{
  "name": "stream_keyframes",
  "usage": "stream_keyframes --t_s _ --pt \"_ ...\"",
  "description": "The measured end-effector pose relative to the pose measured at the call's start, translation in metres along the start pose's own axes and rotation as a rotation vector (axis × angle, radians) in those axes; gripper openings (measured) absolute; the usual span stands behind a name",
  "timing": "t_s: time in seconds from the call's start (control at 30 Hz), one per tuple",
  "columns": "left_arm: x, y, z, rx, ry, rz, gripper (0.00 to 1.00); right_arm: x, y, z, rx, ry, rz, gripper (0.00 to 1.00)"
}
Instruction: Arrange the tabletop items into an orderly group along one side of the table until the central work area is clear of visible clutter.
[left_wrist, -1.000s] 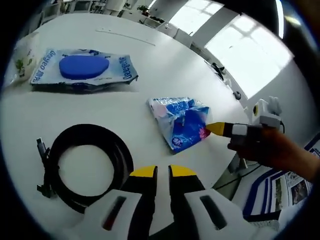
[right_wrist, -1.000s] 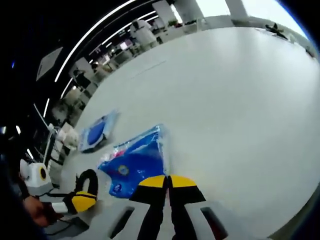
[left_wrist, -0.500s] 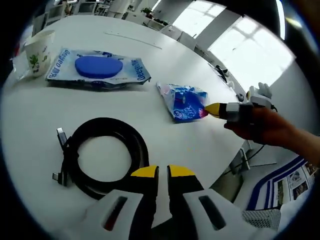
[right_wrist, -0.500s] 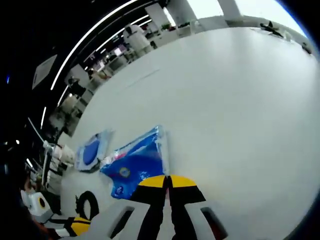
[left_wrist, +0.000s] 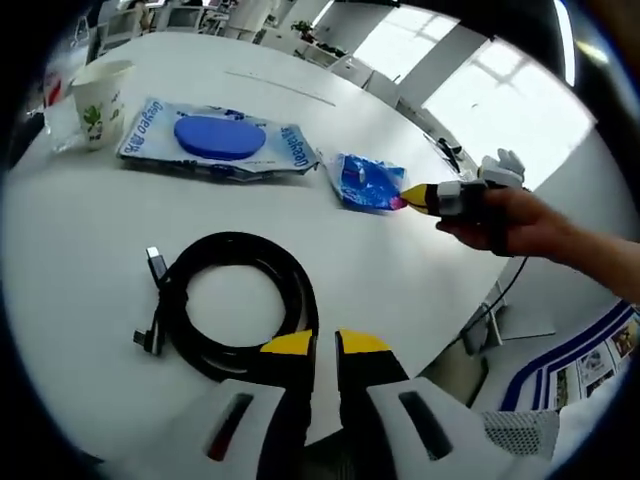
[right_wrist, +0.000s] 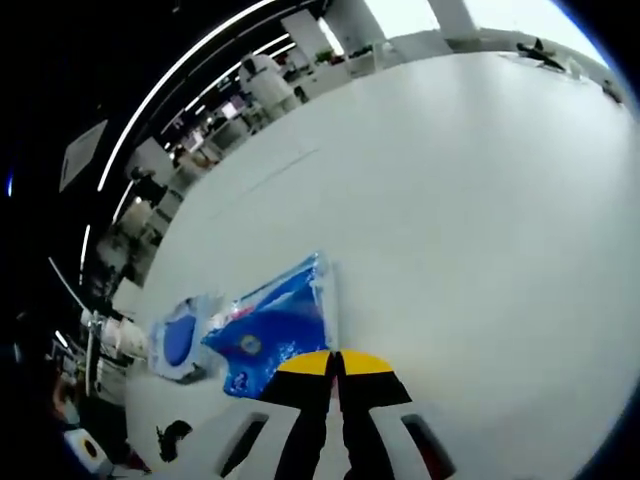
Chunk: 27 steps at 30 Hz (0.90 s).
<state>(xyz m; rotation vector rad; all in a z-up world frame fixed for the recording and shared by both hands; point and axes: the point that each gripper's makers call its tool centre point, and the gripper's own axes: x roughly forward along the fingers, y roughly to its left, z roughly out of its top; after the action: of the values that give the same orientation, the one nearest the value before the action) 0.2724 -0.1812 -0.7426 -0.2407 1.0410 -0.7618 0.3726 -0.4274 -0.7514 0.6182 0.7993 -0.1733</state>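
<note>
Blue tissue pack (left_wrist: 366, 182): soft crinkled plastic, glossy, blue with pink and white print, a little crumpled. It lies on the white tabletop (left_wrist: 80, 250), just right of the wipes pack (left_wrist: 218, 150). In the right gripper view the same tissue pack (right_wrist: 272, 331) runs under the jaws, one sealed edge pointing up the view.

Right hand-held gripper (left_wrist: 408, 195): yellow tips clamped on the tissue pack's near edge, held by a hand (left_wrist: 520, 225). In its own view the right hand-held gripper (right_wrist: 337, 362) shows jaws pressed together with the pack between them.

Wipes pack: flat, wide, blue-and-white film with a raised blue oval lid at its middle. It also shows in the right gripper view (right_wrist: 180, 341), left of the tissue pack.

Paper cup (left_wrist: 102, 90): white with green print, upright, left of the wipes pack; contents cannot be seen.

Cable (left_wrist: 236, 317): black, smooth, coiled in several loops, 1 plug end sticking out on the coil's left; nearer the camera than the wipes pack.

Left hand-held gripper (left_wrist: 314, 345): yellow-tipped jaws nearly together, holding nothing, above the coil's near edge.
</note>
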Motion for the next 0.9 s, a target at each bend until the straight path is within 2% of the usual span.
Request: stream_keyframes --t_s 0.4,0.9 --pt "-0.009 0.012 -0.001 -0.027 -0.01 0.027 0.04 0.017 0.0 0.015 0.0 0.004 0.0 0.0" --pt "-0.014 0.018 0.001 -0.053 -0.028 0.047 0.04 0.019 0.006 0.01 -0.028 0.023 0.021 0.0"
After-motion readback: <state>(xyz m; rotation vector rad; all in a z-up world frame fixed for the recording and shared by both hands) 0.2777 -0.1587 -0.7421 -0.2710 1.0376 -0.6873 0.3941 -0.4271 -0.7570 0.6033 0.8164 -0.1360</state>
